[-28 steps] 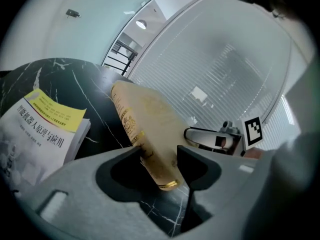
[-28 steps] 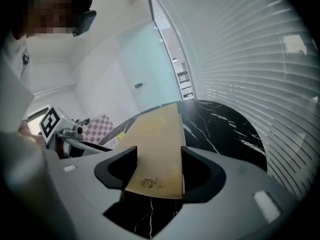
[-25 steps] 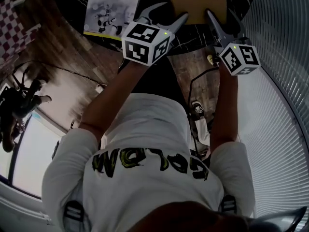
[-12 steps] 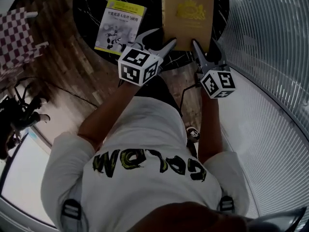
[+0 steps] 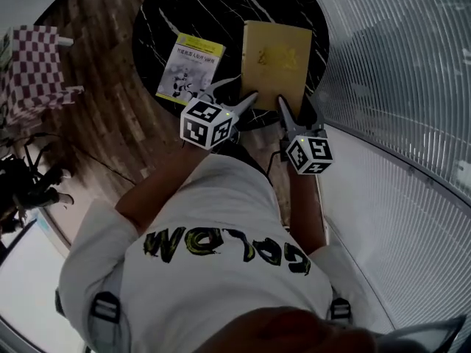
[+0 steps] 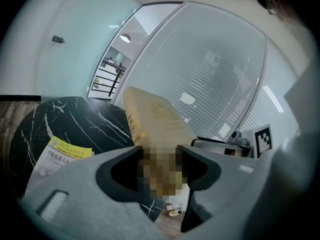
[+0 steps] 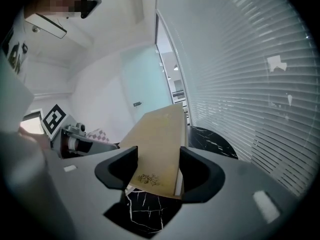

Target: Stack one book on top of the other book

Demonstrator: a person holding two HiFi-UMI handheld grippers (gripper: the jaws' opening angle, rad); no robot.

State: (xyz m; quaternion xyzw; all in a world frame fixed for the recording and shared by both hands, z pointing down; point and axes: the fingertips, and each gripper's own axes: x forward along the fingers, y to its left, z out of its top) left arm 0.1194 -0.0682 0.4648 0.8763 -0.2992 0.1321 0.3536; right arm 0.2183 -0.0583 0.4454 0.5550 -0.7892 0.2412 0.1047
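Note:
A golden-brown book [image 5: 276,61] is held up at its near edge over the round black marble table [image 5: 221,13], tilted. My left gripper [image 5: 237,94] is shut on the book's near left corner, seen between the jaws in the left gripper view [image 6: 159,166]. My right gripper [image 5: 296,113] is shut on the near right corner, and the cover [image 7: 157,139] runs out between its jaws [image 7: 157,170]. A white book with a yellow band [image 5: 190,68] lies flat on the table to the left, also visible as the white book [image 6: 62,151] in the left gripper view.
A glass wall with blinds [image 5: 397,87] curves round the right side. A red-and-white checkered cloth [image 5: 33,72] is at the left over the wooden floor [image 5: 103,131]. Dark equipment [image 5: 22,186] stands at the lower left.
Both grippers have risen with the golden book held between them. The table now looks farther below, and more of it shows. The white book has not moved.

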